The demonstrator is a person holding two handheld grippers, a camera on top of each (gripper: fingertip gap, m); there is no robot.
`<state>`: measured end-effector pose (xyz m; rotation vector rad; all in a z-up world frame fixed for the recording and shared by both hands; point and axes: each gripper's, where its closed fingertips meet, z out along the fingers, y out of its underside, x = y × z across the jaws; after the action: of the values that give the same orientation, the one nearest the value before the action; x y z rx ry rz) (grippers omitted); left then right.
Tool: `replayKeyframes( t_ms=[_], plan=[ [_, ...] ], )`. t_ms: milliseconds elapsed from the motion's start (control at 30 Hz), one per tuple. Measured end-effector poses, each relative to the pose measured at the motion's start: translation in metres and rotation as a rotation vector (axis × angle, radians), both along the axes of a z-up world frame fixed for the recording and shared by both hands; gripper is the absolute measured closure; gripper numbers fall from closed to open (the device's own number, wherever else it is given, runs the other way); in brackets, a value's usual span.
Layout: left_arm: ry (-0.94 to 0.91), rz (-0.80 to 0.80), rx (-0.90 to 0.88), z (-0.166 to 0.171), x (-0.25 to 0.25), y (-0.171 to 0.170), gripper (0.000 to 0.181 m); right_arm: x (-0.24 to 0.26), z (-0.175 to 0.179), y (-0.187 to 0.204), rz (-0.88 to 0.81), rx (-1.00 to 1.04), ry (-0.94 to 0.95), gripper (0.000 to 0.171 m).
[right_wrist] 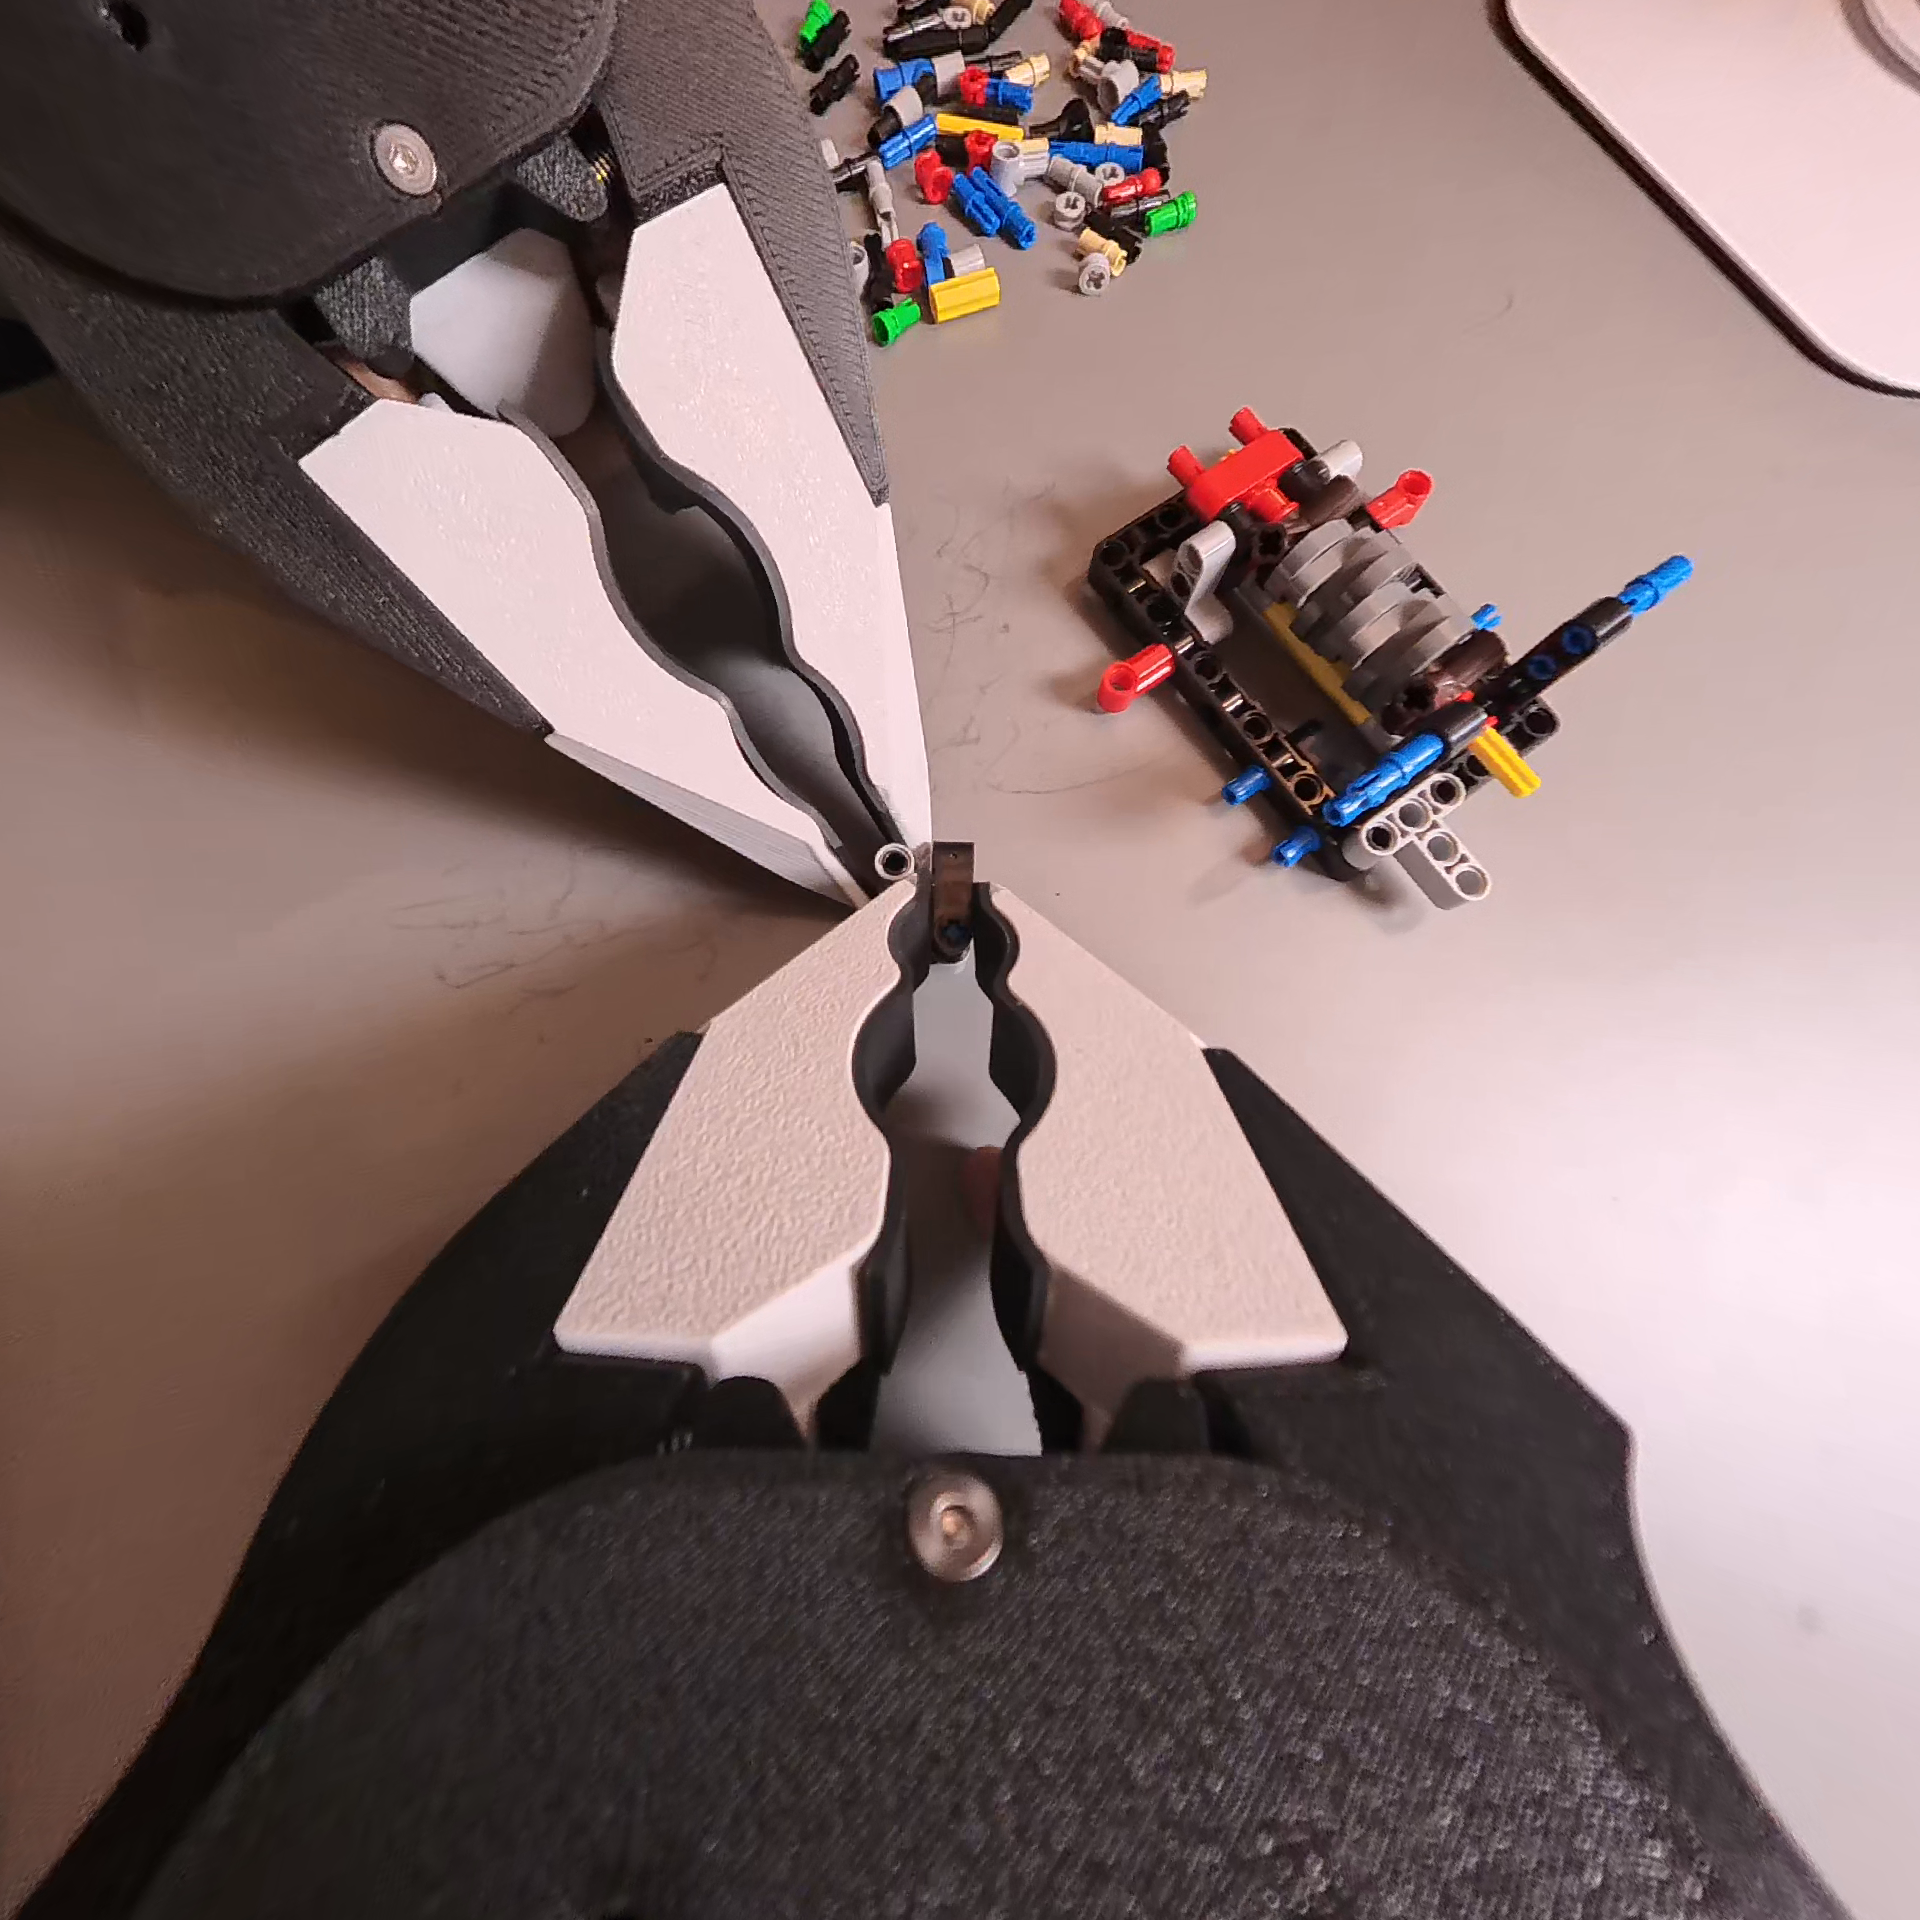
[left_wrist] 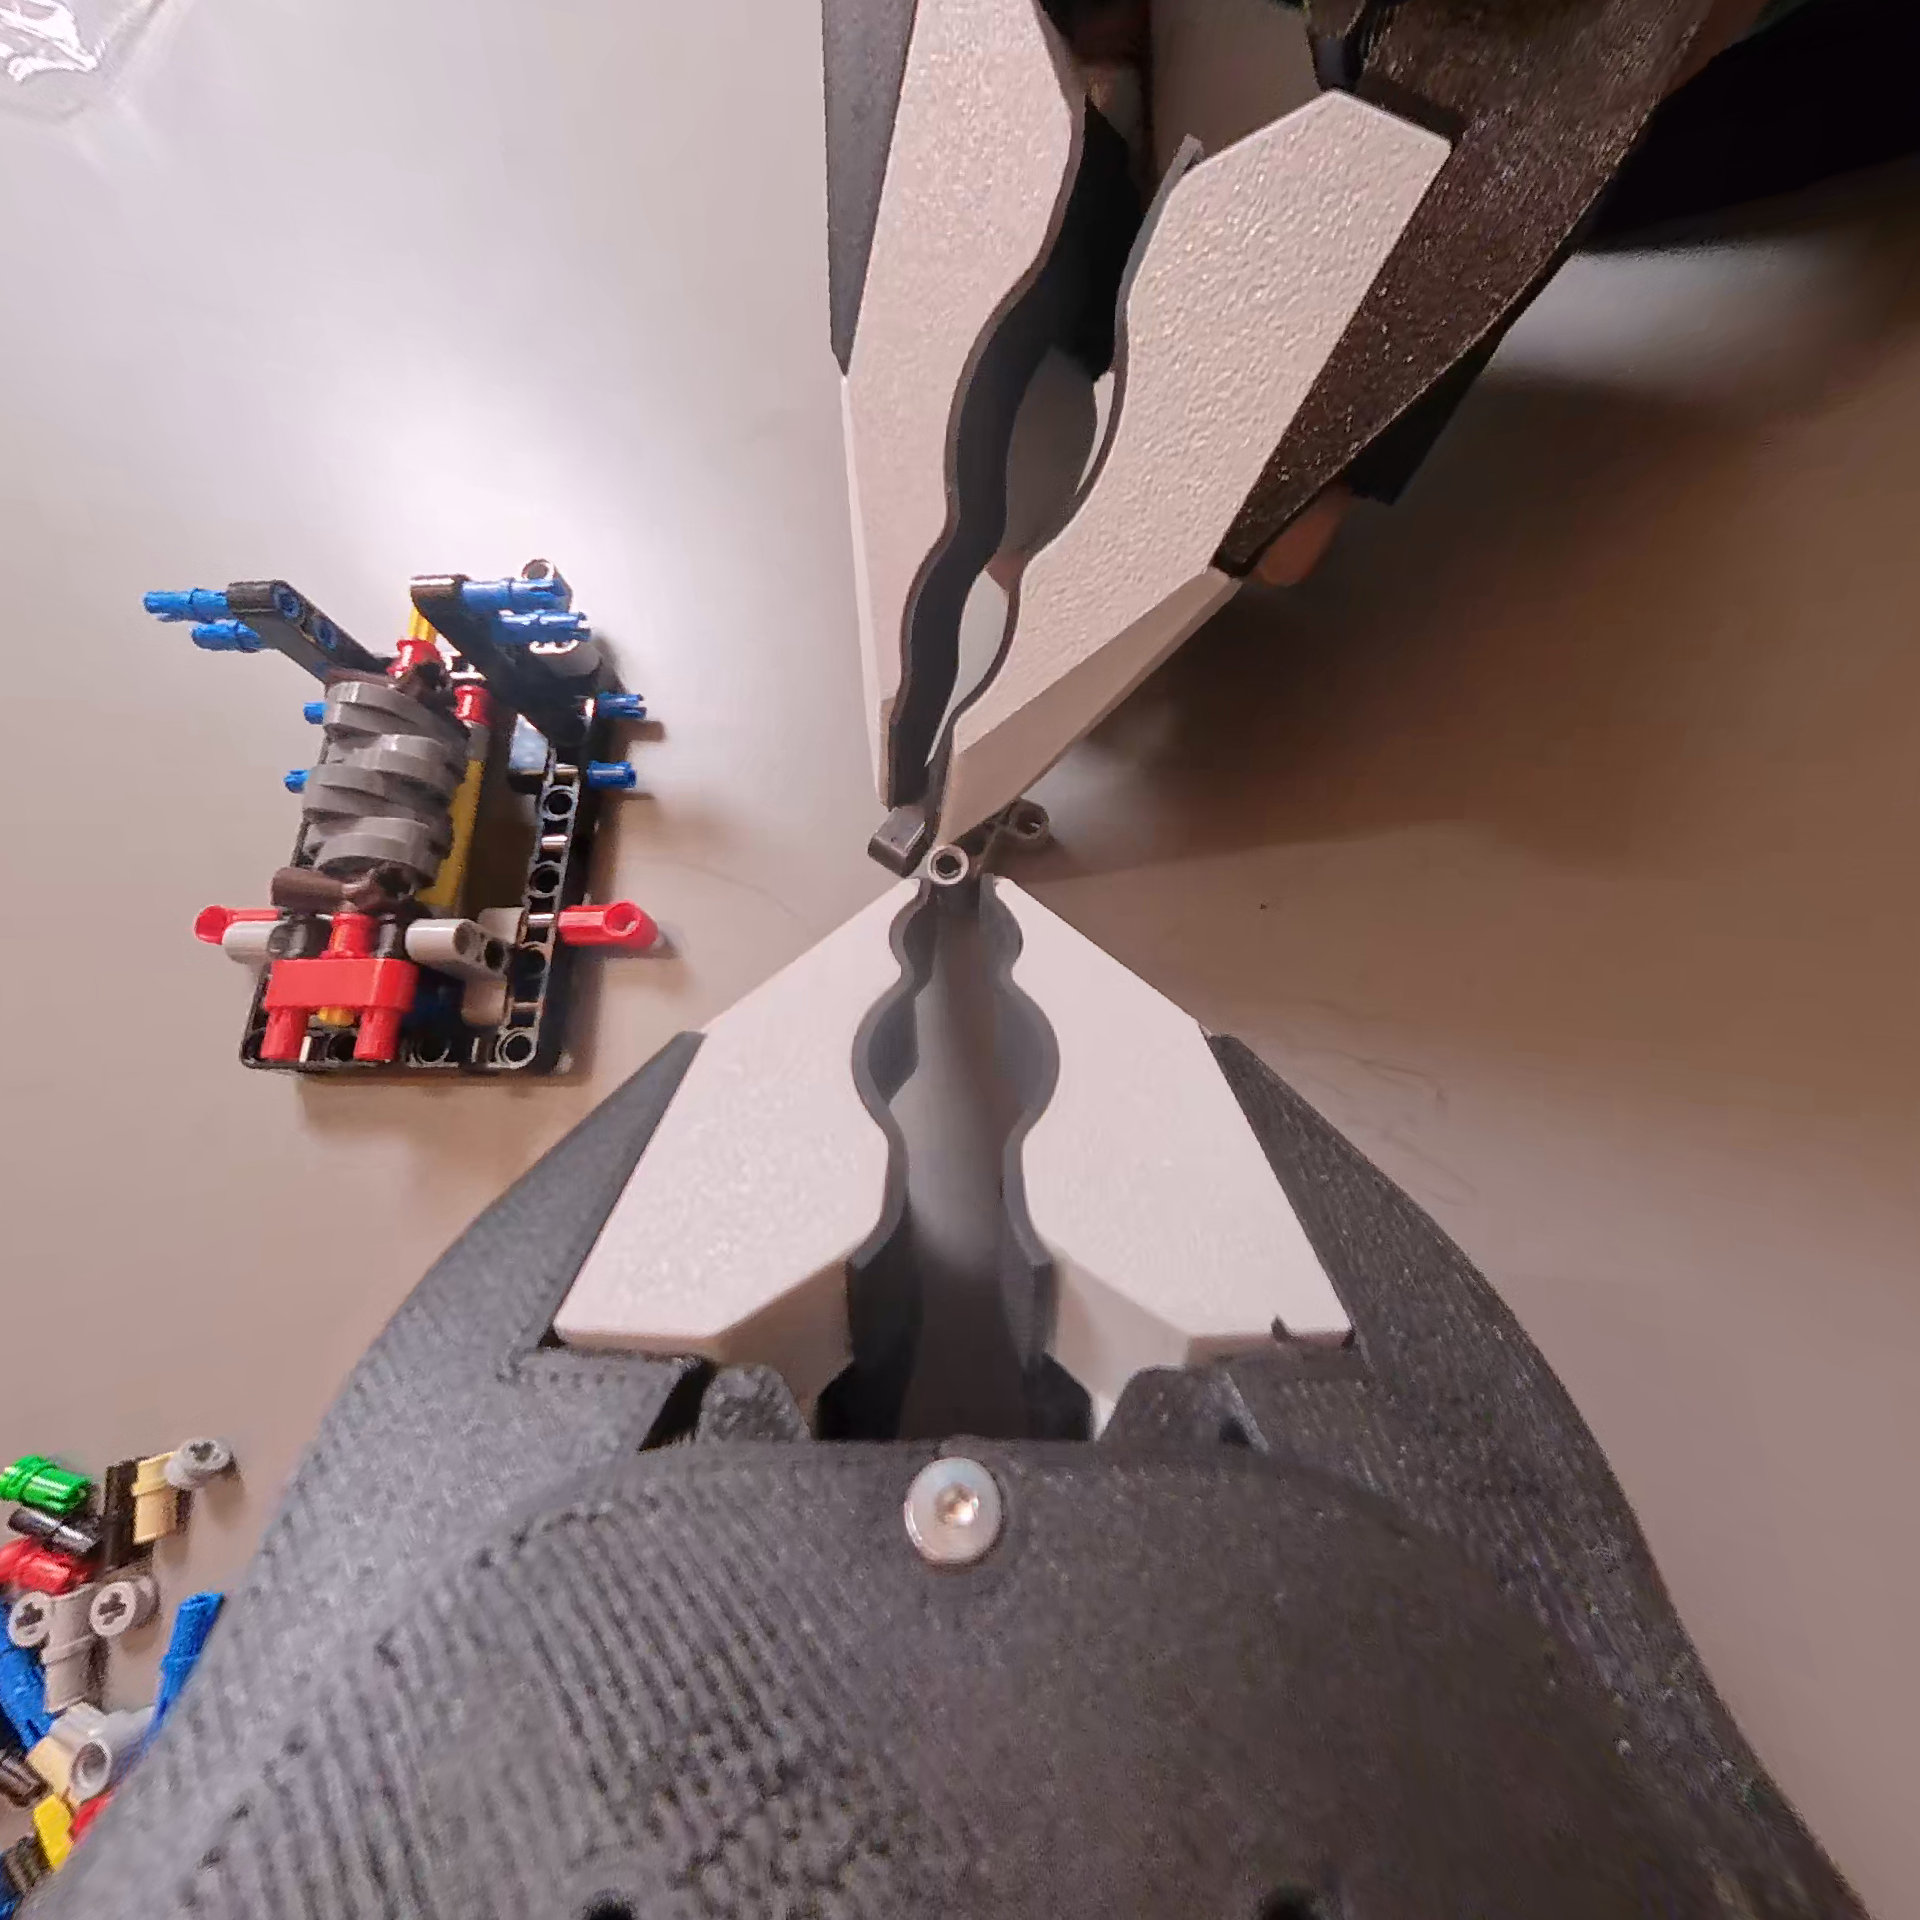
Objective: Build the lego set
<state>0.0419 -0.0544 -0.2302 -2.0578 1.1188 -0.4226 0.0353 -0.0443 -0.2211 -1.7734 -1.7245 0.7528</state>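
Observation:
My left gripper (left_wrist: 951,889) is shut on a small grey pin (left_wrist: 948,864) whose round end sticks out of the tips. My right gripper (right_wrist: 951,906) is shut on a small black connector (right_wrist: 952,878). The two grippers meet tip to tip above the table, and the pin (right_wrist: 894,860) sits just left of the connector, almost touching it. In the left wrist view the right gripper (left_wrist: 920,808) comes in from the top with the connector (left_wrist: 902,837). In the right wrist view the left gripper (right_wrist: 883,844) comes in from the upper left. The part-built lego model (left_wrist: 436,831) (right_wrist: 1340,644) lies on the table.
A pile of several loose lego pins and connectors (right_wrist: 1008,145) (left_wrist: 73,1621) lies on the grey table beyond the model. A white board or tray (right_wrist: 1714,156) sits at the far right corner. A clear plastic bag (left_wrist: 62,42) lies at the top left. The grippers are tip to tip, or close to it.

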Motion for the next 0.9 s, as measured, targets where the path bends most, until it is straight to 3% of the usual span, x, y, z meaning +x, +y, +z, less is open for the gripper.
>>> replayKeyframes(
  t_ms=[900],
  plan=[
    [-0.014, -0.012, -0.018, 0.0005, -0.001, 0.0007, 0.175, 0.0004, 0.0001, -0.0024, 0.186, 0.025, -0.02, 0.165]
  ],
)
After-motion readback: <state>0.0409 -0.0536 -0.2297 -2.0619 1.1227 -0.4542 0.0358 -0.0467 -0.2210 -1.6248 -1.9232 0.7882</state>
